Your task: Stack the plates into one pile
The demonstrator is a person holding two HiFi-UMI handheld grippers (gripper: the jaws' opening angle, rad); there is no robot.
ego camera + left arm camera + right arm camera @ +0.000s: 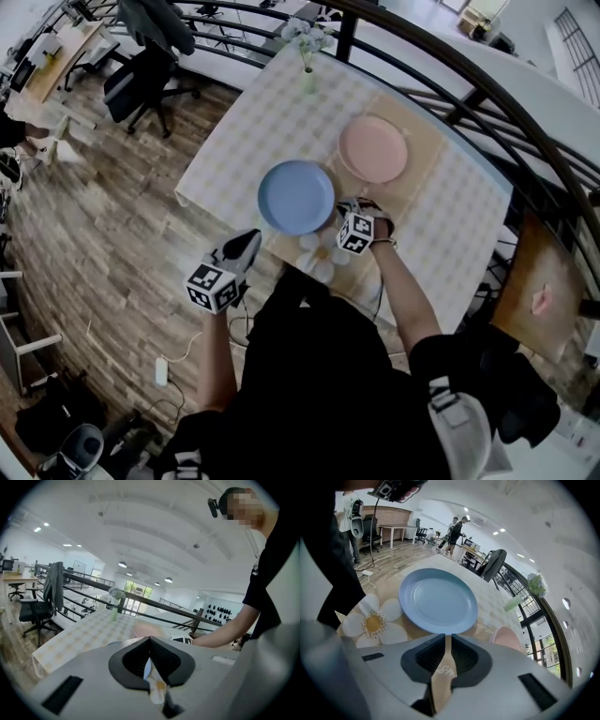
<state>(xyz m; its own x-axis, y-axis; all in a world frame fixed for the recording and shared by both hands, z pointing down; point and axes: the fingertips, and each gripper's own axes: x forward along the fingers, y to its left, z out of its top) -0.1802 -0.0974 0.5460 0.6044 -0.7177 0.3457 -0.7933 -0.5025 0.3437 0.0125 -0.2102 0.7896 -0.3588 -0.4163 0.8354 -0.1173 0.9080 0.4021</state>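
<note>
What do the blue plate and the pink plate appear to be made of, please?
The blue plate: probably plastic or melamine, matte; uniform colour, thin rim. The pink plate: likely the same, flat-coloured, though too small to be sure.

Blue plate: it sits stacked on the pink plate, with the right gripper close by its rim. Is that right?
Not quite. The blue plate is not stacked on the pink plate. The head view shows the two lying side by side on the table, apart. The rest holds: the right gripper is close by the blue plate's rim.
</note>
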